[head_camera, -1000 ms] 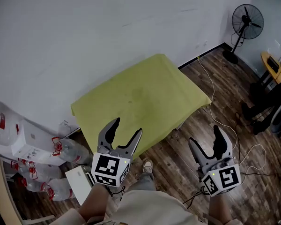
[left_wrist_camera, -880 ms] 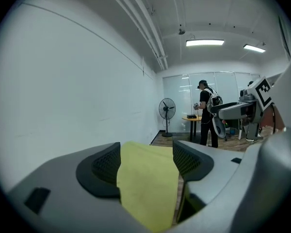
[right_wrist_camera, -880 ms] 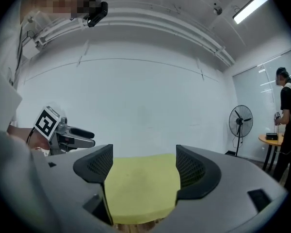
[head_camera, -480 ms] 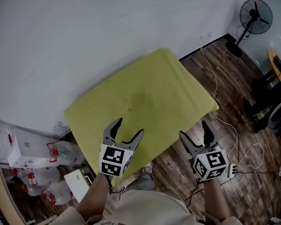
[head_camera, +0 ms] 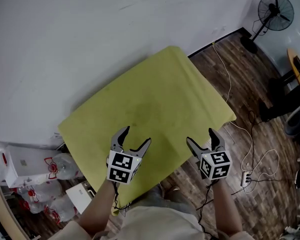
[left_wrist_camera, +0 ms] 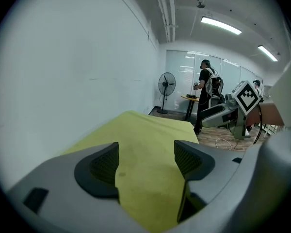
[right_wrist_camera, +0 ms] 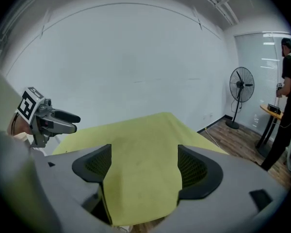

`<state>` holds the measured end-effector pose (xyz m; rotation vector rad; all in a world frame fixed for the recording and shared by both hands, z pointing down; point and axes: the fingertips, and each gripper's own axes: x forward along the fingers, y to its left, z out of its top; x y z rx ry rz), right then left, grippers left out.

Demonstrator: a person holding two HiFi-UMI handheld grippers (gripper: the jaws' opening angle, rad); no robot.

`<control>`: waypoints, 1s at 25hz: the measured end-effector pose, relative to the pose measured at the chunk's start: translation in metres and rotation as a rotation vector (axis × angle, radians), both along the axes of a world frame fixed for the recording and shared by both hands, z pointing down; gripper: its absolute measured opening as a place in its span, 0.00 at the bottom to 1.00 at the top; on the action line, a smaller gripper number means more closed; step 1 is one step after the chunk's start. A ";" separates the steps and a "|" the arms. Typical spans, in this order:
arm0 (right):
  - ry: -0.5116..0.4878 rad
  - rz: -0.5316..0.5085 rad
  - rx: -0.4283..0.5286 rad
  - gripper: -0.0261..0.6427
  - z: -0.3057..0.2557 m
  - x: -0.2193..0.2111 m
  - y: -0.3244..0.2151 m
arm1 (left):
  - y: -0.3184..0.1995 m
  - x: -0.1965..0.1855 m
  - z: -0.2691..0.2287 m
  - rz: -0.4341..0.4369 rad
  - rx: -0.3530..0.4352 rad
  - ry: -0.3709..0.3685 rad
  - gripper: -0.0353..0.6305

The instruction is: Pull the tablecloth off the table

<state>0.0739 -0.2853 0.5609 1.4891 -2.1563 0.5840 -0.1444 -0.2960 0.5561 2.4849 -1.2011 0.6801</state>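
A yellow-green tablecloth (head_camera: 150, 94) covers the whole table, which stands against the white wall. My left gripper (head_camera: 136, 135) hovers over the cloth's near edge, jaws wide apart, with nothing between them. My right gripper (head_camera: 200, 136) is at the near right edge of the cloth; its jaws are opening and hold nothing. In the left gripper view the cloth (left_wrist_camera: 145, 135) spreads out ahead between the left gripper's (left_wrist_camera: 146, 164) dark pads. The right gripper view shows the cloth (right_wrist_camera: 140, 140) beyond the right gripper (right_wrist_camera: 144, 166), and its hanging near edge just below the jaws.
A standing fan (head_camera: 275, 6) is at the far right. Cables and a power strip (head_camera: 245, 176) lie on the wood floor right of the table. Large water bottles (head_camera: 40, 189) and boxes sit at the left. A person (left_wrist_camera: 206, 96) stands far off by a small table.
Both grippers have moved forward from over the floor to the cloth's near edge, and the table now sits closer and larger in the head view.
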 end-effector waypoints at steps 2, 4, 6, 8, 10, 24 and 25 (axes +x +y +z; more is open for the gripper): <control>0.010 0.004 -0.028 0.67 0.017 0.005 -0.009 | -0.008 0.000 0.020 -0.008 -0.039 0.005 0.58; 0.019 0.006 -0.057 0.67 0.034 0.010 -0.016 | -0.014 0.001 0.038 -0.023 -0.065 0.014 0.58; 0.027 0.009 -0.079 0.67 0.050 0.015 -0.022 | -0.017 0.001 0.055 -0.049 -0.103 0.046 0.58; 0.031 0.009 -0.094 0.67 0.064 0.018 -0.029 | -0.019 -0.001 0.073 -0.072 -0.140 0.050 0.58; 0.032 0.006 -0.111 0.67 0.078 0.021 -0.034 | -0.022 -0.002 0.091 -0.074 -0.153 0.006 0.58; 0.063 0.005 -0.232 0.67 0.166 0.043 -0.035 | -0.010 0.012 0.176 -0.032 -0.270 -0.168 0.60; 0.069 0.004 -0.238 0.67 0.170 0.045 -0.035 | -0.008 0.013 0.182 -0.030 -0.280 -0.181 0.60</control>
